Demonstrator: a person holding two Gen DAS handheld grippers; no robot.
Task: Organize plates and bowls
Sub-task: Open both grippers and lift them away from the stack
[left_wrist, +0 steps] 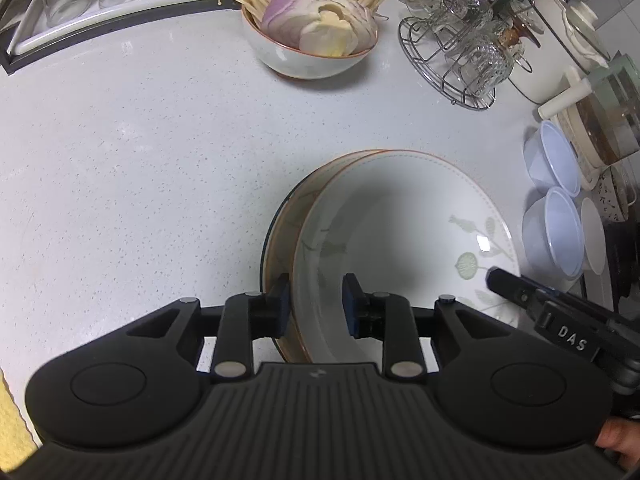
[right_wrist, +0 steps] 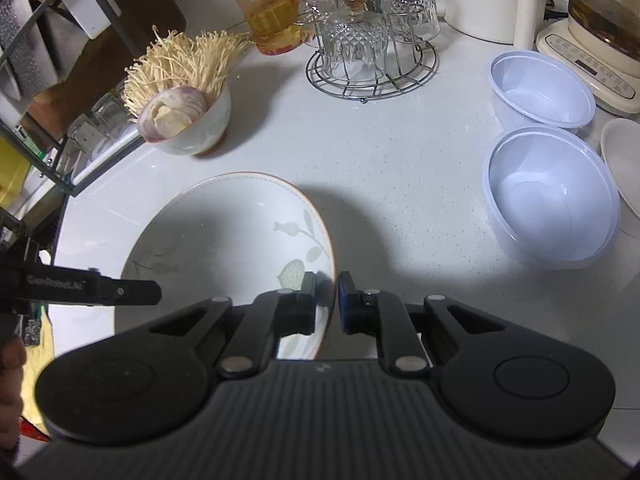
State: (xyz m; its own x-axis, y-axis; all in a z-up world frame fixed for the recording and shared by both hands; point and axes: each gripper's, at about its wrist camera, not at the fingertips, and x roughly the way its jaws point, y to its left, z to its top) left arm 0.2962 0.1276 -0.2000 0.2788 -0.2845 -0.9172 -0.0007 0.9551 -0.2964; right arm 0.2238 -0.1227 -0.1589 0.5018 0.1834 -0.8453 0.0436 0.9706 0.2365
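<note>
A white plate with a leaf pattern and a brown rim (left_wrist: 400, 216) (right_wrist: 224, 232) lies on top of a second brown-rimmed plate (left_wrist: 283, 220) on the white counter. My left gripper (left_wrist: 318, 302) straddles the left rim of the stack. Its left pad sits at the outer edge, while its right pad hangs over the plate's inner slope with a gap, so the jaws are open. My right gripper (right_wrist: 326, 300) is shut on the top plate's right rim. Each gripper's fingertip shows in the other view, the right gripper (left_wrist: 494, 278) and the left gripper (right_wrist: 154, 292).
Two pale blue plastic bowls (right_wrist: 544, 92) (right_wrist: 552, 200) and a small white dish (right_wrist: 622, 160) stand to the right. A bowl of enoki mushrooms and onion (right_wrist: 192, 120) and a wire rack of glass cups (right_wrist: 368, 52) are behind. Kettles stand at back right and a shelf (right_wrist: 40, 80) at left.
</note>
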